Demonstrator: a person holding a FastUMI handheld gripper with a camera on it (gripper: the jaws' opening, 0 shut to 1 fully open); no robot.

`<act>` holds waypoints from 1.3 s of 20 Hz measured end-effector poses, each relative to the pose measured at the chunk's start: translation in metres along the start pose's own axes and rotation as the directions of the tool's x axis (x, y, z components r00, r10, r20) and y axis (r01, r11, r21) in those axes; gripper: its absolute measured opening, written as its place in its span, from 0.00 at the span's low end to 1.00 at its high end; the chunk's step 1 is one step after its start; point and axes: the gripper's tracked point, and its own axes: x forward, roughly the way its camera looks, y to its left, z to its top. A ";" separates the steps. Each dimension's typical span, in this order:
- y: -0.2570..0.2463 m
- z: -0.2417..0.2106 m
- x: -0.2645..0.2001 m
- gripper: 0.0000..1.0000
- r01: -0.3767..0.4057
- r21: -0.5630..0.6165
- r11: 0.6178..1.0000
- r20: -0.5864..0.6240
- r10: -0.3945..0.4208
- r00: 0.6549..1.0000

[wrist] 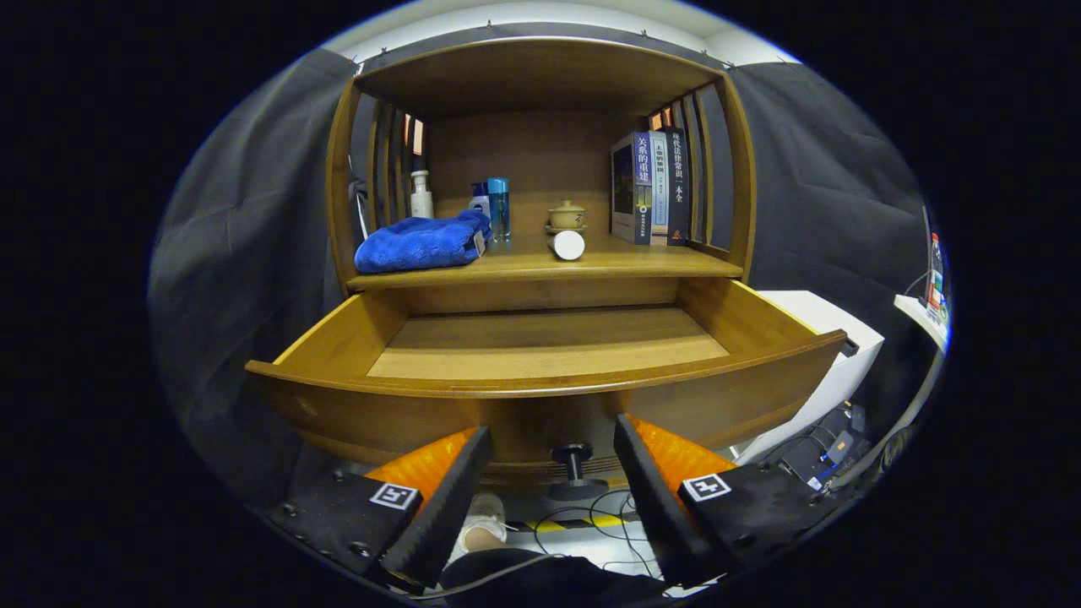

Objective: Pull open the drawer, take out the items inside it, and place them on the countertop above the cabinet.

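Observation:
The wooden drawer stands pulled far out of the cabinet, and its floor shows bare wood with nothing lying on it. Its dark knob hangs on the curved front, between my fingers and apart from both. My gripper is open, held low just in front of the drawer's front panel, with nothing between the fingers. On the countertop above the drawer lie a folded blue towel at the left and a white cylinder on its side near the middle.
On the countertop also stand a white pump bottle, a blue bottle, a small lidded cup and several upright books. A white box sits right of the drawer. Cables and a person's shoe lie on the floor below.

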 end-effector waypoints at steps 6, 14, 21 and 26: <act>0.004 0.030 0.035 0.98 0.001 -0.002 1.000 0.049 -0.001 0.999; 0.007 0.047 0.081 0.98 0.002 -0.012 1.000 0.062 -0.001 0.998; 0.006 0.064 0.120 0.98 -0.011 -0.009 1.000 0.060 0.012 0.998; 0.006 0.075 0.147 0.98 -0.007 -0.005 1.000 0.062 0.008 0.998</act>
